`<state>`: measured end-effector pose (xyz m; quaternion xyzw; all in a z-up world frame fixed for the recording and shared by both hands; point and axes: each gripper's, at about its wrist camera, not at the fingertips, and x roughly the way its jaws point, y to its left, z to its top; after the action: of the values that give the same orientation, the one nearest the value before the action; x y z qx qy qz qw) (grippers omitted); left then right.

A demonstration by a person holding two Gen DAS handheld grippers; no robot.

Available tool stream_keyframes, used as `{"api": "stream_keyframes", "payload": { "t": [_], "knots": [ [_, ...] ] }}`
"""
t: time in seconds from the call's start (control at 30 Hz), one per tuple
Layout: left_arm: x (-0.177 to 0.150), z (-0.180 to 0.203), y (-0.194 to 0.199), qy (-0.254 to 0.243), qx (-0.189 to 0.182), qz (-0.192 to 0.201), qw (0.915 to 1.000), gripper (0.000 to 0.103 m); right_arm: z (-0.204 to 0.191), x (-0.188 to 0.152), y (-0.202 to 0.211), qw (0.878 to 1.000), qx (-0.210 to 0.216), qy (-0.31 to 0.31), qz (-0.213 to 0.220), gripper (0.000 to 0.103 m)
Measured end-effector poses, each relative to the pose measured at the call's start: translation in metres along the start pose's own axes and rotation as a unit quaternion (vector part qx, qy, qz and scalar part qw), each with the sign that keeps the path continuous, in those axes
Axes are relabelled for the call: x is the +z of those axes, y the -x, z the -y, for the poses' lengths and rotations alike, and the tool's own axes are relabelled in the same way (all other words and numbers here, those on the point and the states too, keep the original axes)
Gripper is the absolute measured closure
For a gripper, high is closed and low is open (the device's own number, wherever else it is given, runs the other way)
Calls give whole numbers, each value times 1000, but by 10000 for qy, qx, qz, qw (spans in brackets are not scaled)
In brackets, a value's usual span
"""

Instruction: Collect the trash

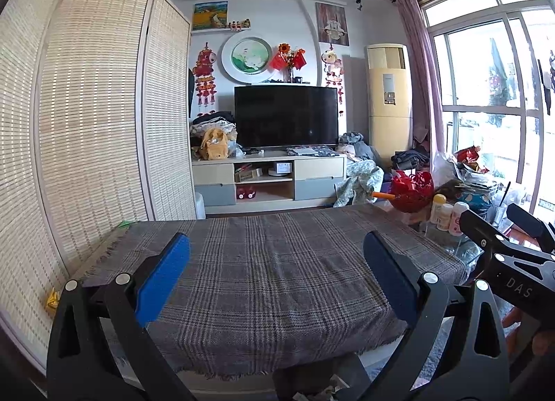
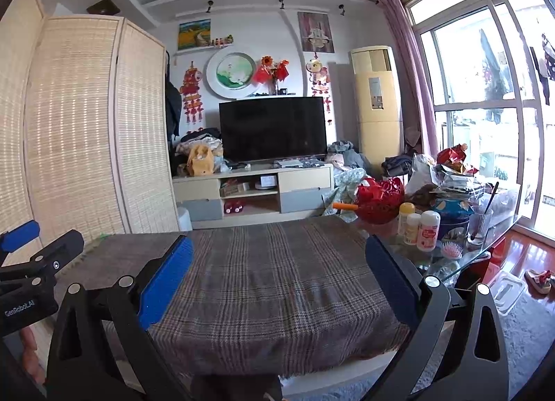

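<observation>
Item 1. My left claw (image 1: 277, 248): black frame, blue ribbed pads (image 1: 163, 276), spread wide, gripping nothing.

Item 2. My right claw (image 2: 277, 252): same build, likewise spread wide and empty, level with the left one and just beside it.

Item 3. Cloth (image 1: 277, 279): woven grey-brown plaid with a fringed hem, lay flat over the tabletop (image 2: 451, 262), whose bare right end was glass.

Item 4. Trash:
- Yellow wrapper (image 1: 52, 300), crumpled into a lump, lay on the floor left of the cloth, at the foot of the reed screen (image 1: 90, 106). It showed no clear long axis.
- Green scrap (image 1: 125, 224), small and thin, sat at the cloth's far left corner. I could not tell which way it pointed.
- White paper bits (image 1: 329, 390), crushed, lay on the floor below the near hem.

Item 5. On the glass end stood a red openwork basket (image 2: 380, 199), three upright plastic bottles (image 2: 428, 231), a ribbed glass cup (image 2: 480, 222) and a pink hairbrush (image 2: 452, 250).
</observation>
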<state>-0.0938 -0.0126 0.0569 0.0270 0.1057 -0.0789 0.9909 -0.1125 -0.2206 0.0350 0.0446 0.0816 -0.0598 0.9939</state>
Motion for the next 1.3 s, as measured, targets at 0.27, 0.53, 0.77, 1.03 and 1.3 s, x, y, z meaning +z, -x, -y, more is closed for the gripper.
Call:
{"api": "stream_keyframes", "payload": {
  "t": [0.27, 0.53, 0.77, 1.03, 1.3],
  "knots": [
    [0, -2, -1, 54, 31, 19, 10000, 8, 1, 1, 0, 10000, -32, 0, -14, 3],
    [1, -2, 0, 77, 63, 27, 9999, 8, 0, 1, 1, 10000, -63, -22, -18, 3],
    [1, -1, -1, 76, 77, 15, 9999, 8, 0, 1, -1, 9999, -87, -43, -38, 3],
    [1, -2, -1, 122, 99, 13, 9999, 8, 0, 1, -2, 9999, -90, -44, -39, 3],
    [1, -2, 0, 146, 114, 26, 9998, 8, 0, 1, -2, 9999, -84, -47, -43, 3]
  ]
}}
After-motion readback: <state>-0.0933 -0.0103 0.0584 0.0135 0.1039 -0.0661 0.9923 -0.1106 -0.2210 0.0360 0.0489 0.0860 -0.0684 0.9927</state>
